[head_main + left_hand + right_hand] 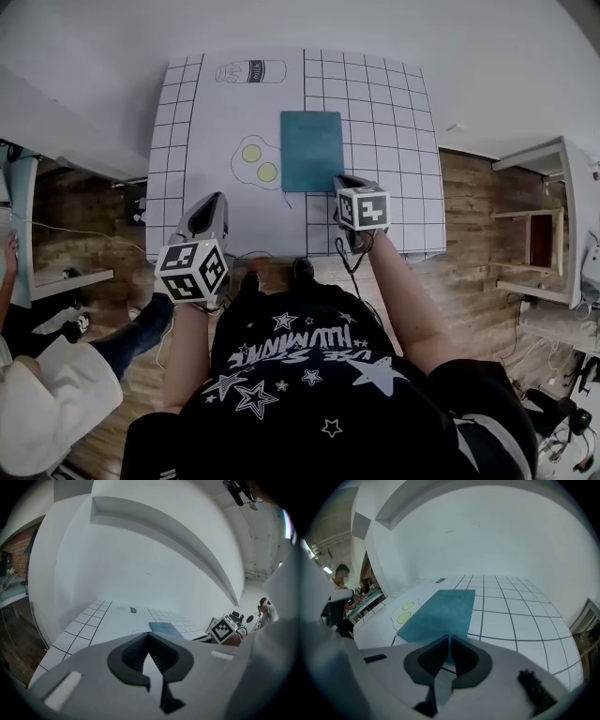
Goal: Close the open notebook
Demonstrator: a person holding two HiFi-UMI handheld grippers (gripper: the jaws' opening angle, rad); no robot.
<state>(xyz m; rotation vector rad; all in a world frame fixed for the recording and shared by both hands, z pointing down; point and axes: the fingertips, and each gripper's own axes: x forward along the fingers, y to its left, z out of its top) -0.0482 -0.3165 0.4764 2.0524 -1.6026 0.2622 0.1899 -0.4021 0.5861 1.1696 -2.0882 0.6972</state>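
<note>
Head view, looking steeply down: a white gridded mat covers the tabletop and carries everything else of interest.

(a) Notebook. A teal rectangle lying flat near the middle of the mat. Its long axis runs away from the person, with one short edge towards them. Only a plain cover shows and no page spread is visible, so it reads as already shut. Which long edge is the spine cannot be told.

(b) Right gripper. It points down and forward, its tips just beside the near right corner of the notebook. In the right gripper view the jaws are pressed together with nothing between them. The notebook lies straight ahead and a little to the left, and its near short edge sits just past the tips. No view settles whether the tips touch the cover.

(c) Left gripper. It hangs at the near edge of the mat, well apart from the notebook and to its left. In the left gripper view its jaws are likewise clenched and empty, and the notebook appears ahead and to the right.

(d) Printed fried eggs. These are drawn on the mat just beside the notebook's left long edge.

Governing relation: the right hand is much the nearer. Any further press or check of the cover would probably fall to it, reaching forward and slightly left along the long axis.
</note>
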